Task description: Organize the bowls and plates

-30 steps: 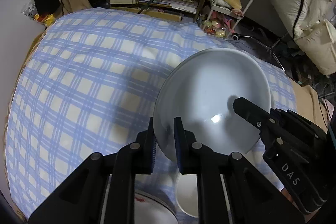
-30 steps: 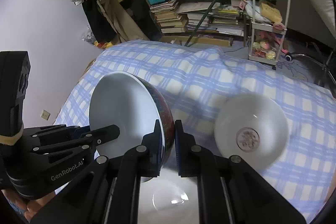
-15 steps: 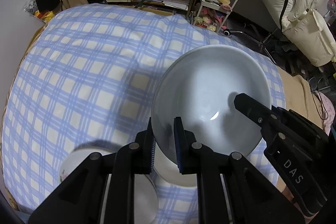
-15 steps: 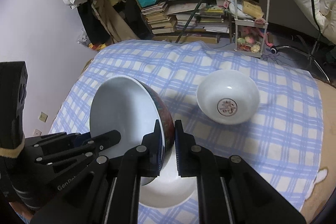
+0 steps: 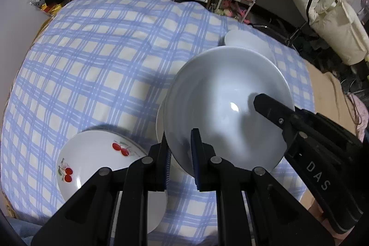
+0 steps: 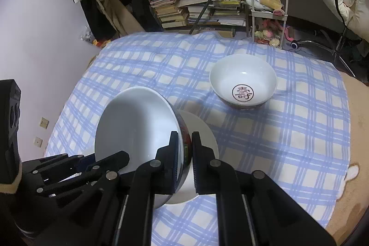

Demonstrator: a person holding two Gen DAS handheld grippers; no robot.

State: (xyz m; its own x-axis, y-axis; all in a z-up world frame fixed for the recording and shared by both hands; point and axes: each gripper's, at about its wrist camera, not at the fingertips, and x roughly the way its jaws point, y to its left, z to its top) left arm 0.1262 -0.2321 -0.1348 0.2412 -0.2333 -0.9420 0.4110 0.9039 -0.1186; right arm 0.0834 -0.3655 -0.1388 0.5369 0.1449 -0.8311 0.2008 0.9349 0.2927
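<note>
My left tongs (image 5: 181, 149): clamped on large bowl (image 5: 228, 107) rim | my right tongs (image 6: 184, 149): clamped on opposite rim | cherry plate (image 5: 92, 158): just left of bowl, on checked cloth (image 5: 92, 50)

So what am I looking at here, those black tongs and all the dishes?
No robot: a person holds a two-finger gripper in each hand, with a camera on each looking along its fingers. One picture is from the left gripper, the other from the right gripper. Both are shut on opposite rims of one large bowl, held above the checked cloth. On the cloth sit a cherry-pattern plate, a plain white plate under the held bowl, and a bowl with a red character inside.
</note>
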